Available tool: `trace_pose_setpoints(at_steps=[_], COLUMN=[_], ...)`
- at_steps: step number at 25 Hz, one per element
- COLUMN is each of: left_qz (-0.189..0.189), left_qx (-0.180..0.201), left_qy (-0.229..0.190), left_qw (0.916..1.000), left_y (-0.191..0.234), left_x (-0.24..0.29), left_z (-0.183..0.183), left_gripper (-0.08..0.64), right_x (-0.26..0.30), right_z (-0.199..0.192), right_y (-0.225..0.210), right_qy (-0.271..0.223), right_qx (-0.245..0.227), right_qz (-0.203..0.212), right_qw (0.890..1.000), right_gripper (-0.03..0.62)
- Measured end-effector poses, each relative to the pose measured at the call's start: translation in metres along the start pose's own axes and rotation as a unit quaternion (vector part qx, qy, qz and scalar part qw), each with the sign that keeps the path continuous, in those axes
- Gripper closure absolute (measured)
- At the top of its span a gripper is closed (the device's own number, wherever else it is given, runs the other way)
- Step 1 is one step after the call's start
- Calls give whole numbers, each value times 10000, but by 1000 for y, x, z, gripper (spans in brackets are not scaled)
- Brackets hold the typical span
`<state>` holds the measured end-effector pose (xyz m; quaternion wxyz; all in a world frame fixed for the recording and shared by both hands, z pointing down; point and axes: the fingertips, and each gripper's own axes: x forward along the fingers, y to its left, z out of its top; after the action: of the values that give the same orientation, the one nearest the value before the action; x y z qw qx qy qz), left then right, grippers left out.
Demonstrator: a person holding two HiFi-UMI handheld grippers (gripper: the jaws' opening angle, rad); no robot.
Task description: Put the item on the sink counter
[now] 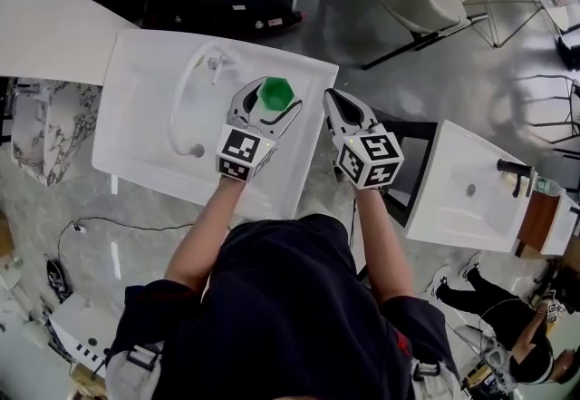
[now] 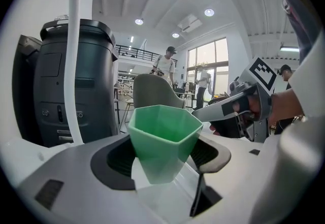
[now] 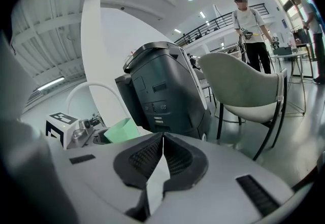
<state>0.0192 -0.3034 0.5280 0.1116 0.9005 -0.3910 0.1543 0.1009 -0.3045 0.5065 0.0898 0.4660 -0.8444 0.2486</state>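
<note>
Firmly, the left gripper (image 1: 269, 106) clamps a green faceted plastic cup (image 1: 275, 93) upright between its 2 jaws, over the white sink counter (image 1: 145, 85), at 3 o'clock from the curved white faucet (image 1: 184, 103). At the cup's 3 o'clock, the right gripper (image 1: 333, 99) is closed and empty.

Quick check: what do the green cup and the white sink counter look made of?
Green cup: probably matte plastic; even colour, crisp faceted walls, no glare. Sink counter: smooth white, likely ceramic or solid-surface; looks like one seamless moulded piece, can't tell which.
</note>
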Motion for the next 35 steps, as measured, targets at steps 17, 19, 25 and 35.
trace_pose_setpoints(at_steps=[17,19,25,35], left_qz=[-46,-41,-18,80], left_qx=[-169,-171,-180,-61], left_qy=[130,145,156,109], left_qw=[9998,9997,9997,9999], left_y=[15,18,23,32], left_x=[29,33,45,63], left_z=[-29,-32,-41,-51], left_gripper=[230,230,230,232], right_x=[11,12,14,13], right_z=[-35,-38,-50,-64], right_y=[-19,-22,-29,-35], right_qy=[309,341,420,513], right_qx=[344,380,466,578], right_qz=[-115,-134,-150,-163], right_qw=[9989,9986,9979,9969], right_gripper=[557,557,557,557])
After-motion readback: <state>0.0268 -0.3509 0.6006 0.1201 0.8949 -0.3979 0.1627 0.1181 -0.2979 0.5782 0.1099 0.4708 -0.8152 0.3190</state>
